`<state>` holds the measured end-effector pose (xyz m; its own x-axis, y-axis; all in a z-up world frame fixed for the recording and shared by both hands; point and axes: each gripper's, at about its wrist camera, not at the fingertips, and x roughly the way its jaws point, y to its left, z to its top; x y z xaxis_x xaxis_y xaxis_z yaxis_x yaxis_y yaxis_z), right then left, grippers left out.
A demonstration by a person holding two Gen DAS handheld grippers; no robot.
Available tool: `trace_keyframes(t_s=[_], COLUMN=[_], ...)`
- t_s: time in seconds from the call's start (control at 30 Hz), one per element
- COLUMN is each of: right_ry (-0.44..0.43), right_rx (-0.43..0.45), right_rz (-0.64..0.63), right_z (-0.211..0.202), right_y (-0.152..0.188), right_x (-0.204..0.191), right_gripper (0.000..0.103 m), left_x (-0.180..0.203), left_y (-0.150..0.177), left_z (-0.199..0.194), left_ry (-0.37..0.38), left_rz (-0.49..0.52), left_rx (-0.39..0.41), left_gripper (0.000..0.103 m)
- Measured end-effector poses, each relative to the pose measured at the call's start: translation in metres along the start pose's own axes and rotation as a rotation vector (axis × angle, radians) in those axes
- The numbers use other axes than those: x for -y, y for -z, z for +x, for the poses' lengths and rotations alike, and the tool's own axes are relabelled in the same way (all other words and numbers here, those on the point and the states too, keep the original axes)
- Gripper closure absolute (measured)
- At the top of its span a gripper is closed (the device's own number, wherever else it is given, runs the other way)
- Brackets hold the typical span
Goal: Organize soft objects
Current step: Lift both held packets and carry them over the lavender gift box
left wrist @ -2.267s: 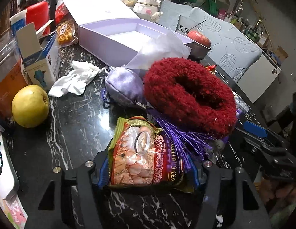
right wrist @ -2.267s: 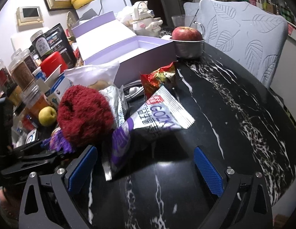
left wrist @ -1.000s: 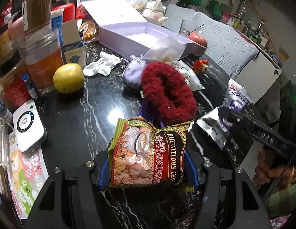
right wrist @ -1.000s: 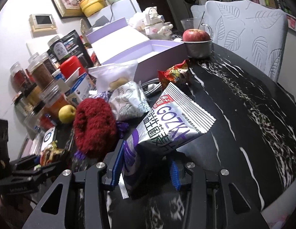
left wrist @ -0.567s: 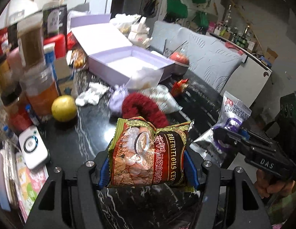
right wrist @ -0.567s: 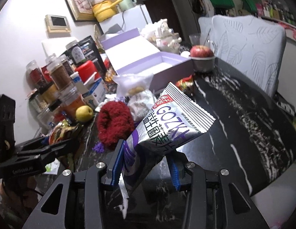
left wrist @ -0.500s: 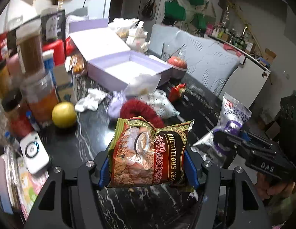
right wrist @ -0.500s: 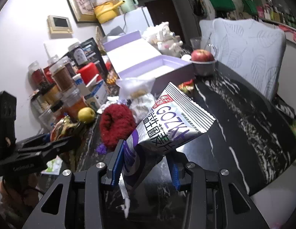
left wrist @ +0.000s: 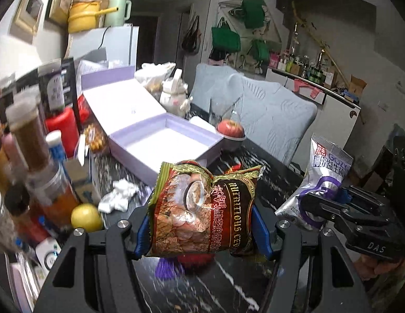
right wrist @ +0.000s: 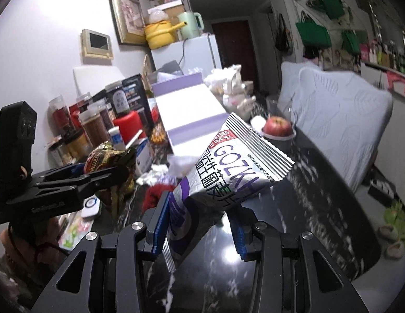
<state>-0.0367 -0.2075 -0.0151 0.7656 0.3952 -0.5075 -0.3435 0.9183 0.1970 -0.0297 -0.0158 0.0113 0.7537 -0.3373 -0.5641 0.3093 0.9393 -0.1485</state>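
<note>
My left gripper (left wrist: 201, 230) is clamped on the brown-and-red cereal snack bag (left wrist: 202, 208), its blue pads pressed into both sides of the pack. My right gripper (right wrist: 200, 225) is closed on the silver-and-purple GOZKA snack packet (right wrist: 228, 172), which juts up and to the right from between my fingers.

Compared with half a second ago, both bags have risen further off the black marble table (right wrist: 320, 203). In the left wrist view the cereal bag now covers most of the red knitted ring (left wrist: 196, 260), of which only a sliver and the purple tassel (left wrist: 167, 271) show below the pack, and the open lavender gift box (left wrist: 160, 143) sits directly above the bag rather than off to the upper left. The crumpled white tissue (left wrist: 119, 194) and the yellow-green fruit (left wrist: 86, 216) have slid lower left, blurred by motion. The red apple in its metal bowl (left wrist: 231, 130) lies just right of the box.

In the right wrist view the box's raised lid (right wrist: 186, 104) stands straight behind the packet, and my left gripper with its bag has climbed higher on the left side, level with the jars (right wrist: 93, 125).
</note>
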Motion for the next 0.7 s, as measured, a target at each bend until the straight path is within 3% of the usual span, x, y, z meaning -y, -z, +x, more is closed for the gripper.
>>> trace_keyframes(t_s=[0.33,0.7], right_ry=[-0.015,-0.011], right_rx=[0.04,0.1], right_rz=[-0.056,-0.128], right_z=[0.02,0.061], right_y=[-0.051,-0.111], right_x=[0.004,0.009], right_gripper=[0.062,0.062], left_x=[-0.007,-0.031], left_y=[-0.048,-0.105], left_z=[0.019,0.05], left_ry=[-0.014,-0.087], left_rz=[0.02,0.036], left_rx=[0.049,0.135], left_gripper=[0.04,0.04])
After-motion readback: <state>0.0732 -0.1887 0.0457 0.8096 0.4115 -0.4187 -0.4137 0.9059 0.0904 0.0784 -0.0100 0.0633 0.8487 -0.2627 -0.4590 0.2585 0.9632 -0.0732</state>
